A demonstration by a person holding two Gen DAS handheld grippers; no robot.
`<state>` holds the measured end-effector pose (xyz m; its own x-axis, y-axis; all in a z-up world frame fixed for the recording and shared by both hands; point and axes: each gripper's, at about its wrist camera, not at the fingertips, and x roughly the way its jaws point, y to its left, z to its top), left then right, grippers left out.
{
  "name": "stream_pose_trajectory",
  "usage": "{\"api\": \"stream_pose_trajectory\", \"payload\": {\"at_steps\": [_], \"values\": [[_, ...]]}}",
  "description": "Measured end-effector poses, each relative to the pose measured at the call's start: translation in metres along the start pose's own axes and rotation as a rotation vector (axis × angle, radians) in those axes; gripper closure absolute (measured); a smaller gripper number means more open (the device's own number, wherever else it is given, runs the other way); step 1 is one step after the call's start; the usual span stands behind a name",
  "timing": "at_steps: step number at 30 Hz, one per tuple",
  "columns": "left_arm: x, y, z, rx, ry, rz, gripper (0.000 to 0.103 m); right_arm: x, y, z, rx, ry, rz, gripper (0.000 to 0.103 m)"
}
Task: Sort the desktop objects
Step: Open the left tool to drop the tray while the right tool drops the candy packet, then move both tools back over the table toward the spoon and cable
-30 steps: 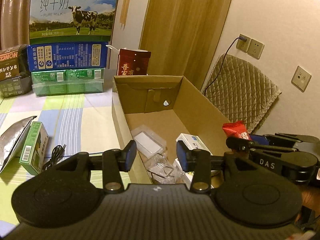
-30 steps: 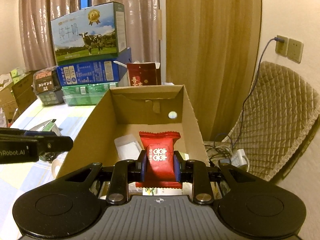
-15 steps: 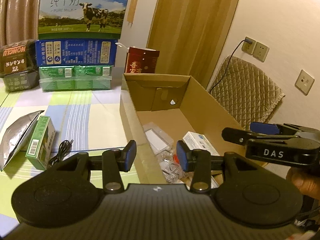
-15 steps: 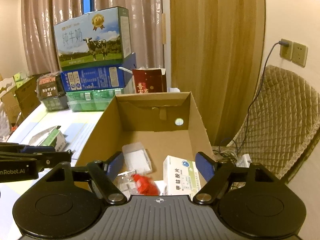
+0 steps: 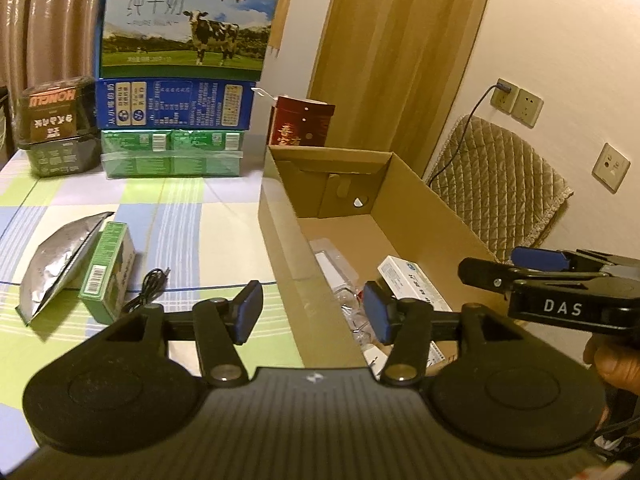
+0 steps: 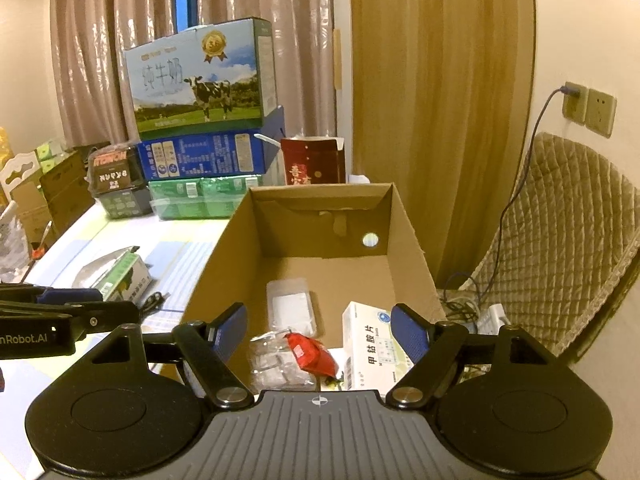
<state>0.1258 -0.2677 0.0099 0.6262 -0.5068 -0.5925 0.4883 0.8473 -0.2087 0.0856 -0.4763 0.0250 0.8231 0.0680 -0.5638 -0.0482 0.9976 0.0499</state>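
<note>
An open cardboard box (image 6: 408,236) (image 5: 424,208) stands at the table's right edge. Inside lie a red candy packet (image 6: 312,354), a white medicine box (image 6: 372,356) (image 5: 412,284), a clear plastic case (image 6: 290,306) and crumpled clear wrap (image 6: 272,364). My right gripper (image 6: 318,330) hangs open above the box's near end, nothing between its blue pads. My left gripper (image 5: 312,312) hovers over the box's left wall, its jaws opening and empty. On the tablecloth to the left lie a green carton (image 5: 108,268), a silver foil pouch (image 5: 52,256) and a black cable (image 5: 150,284).
Stacked milk cartons (image 5: 188,20), a blue box (image 5: 172,104) and green packs (image 5: 172,154) line the table's back. A dark red box (image 5: 302,126) stands behind the cardboard box. A quilted chair (image 6: 560,240) and wall sockets (image 6: 588,106) are to the right. A hand (image 5: 612,360) holds the right gripper.
The right gripper opened and the red candy packet dropped into the box. Both grippers drew back and rose slightly. The left jaws spread wider.
</note>
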Motion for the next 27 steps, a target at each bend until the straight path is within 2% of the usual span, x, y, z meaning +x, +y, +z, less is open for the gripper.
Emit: {"api": "stream_pose_trajectory", "payload": {"at_steps": [3,8,13,19,23,27], "values": [[-0.009,0.004,0.000,-0.003,-0.003,0.007,0.051,-0.007,0.006,0.001,-0.004,-0.004,0.005,0.027],[-0.026,0.011,0.000,-0.009,-0.020,0.022,0.042,-0.018,0.018,0.000,-0.008,-0.009,0.014,0.027],[-0.046,0.021,-0.001,-0.015,-0.040,0.040,0.026,-0.029,0.033,-0.001,-0.019,-0.017,0.024,0.023],[-0.070,0.038,-0.005,-0.029,-0.066,0.071,0.007,-0.037,0.051,-0.004,-0.028,-0.021,0.040,0.010],[-0.085,0.051,-0.008,-0.036,-0.081,0.097,0.001,-0.038,0.062,-0.006,-0.039,-0.020,0.049,0.002],[-0.095,0.066,-0.012,-0.047,-0.079,0.119,0.001,-0.038,0.072,-0.008,-0.042,-0.013,0.064,0.002]]}}
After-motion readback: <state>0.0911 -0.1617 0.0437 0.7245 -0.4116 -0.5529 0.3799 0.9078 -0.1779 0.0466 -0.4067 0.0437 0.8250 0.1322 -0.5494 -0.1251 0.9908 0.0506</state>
